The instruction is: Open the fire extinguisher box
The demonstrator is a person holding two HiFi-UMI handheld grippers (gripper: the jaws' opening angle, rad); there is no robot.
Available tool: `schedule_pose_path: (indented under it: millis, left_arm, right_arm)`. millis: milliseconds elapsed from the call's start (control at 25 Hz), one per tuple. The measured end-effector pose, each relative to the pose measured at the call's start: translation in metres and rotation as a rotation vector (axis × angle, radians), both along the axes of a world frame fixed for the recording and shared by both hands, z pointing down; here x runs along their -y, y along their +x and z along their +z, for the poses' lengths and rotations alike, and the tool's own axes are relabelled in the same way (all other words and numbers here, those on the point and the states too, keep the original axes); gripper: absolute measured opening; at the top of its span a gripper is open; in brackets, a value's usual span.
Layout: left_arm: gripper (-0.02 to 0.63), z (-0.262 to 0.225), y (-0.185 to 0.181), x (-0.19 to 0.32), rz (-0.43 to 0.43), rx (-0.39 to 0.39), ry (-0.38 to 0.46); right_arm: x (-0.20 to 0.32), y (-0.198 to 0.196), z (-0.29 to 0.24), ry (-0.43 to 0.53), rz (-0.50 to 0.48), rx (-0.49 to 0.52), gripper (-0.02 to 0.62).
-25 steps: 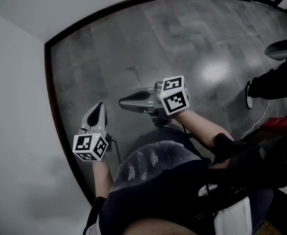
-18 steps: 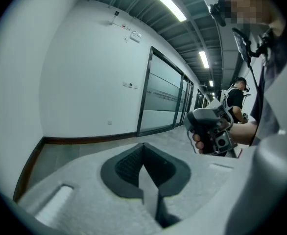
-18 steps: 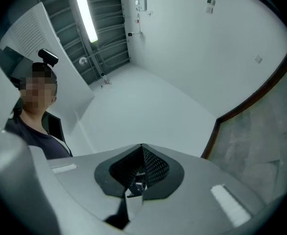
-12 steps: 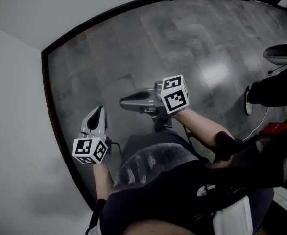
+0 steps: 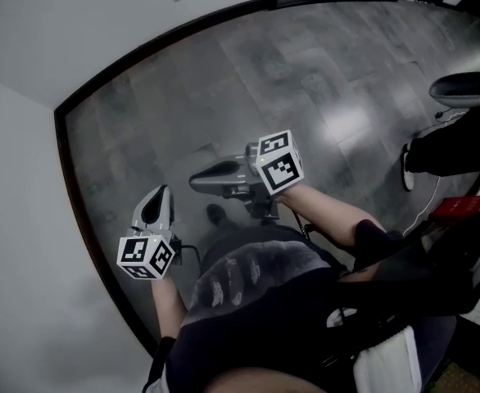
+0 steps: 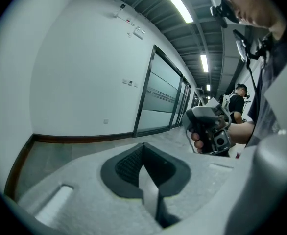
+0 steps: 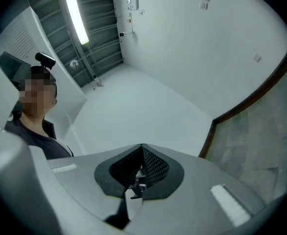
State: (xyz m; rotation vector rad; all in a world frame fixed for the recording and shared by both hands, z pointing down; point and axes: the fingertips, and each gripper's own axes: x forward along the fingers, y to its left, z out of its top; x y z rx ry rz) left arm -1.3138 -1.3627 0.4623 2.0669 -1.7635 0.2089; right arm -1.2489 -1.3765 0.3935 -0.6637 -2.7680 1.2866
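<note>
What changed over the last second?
The left gripper and right gripper sank slightly, and the head view swung a little. Nothing was taken or let go. Both stay shut and empty over the floor.

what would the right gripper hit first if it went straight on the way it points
Probably the white wall: the right gripper aims at it with nothing showing between, though the depth is unclear.
</note>
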Motion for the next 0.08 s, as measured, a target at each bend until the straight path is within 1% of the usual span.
schedule_pose_path:
  millis: [80]
  left_arm:
    - [0.002,-0.0026,-0.0028,-0.0005,0.002,-0.008,-0.008]
  right_arm:
    - [-0.005,-0.0013,-0.0051,-0.004,0.0,-0.004,0.0]
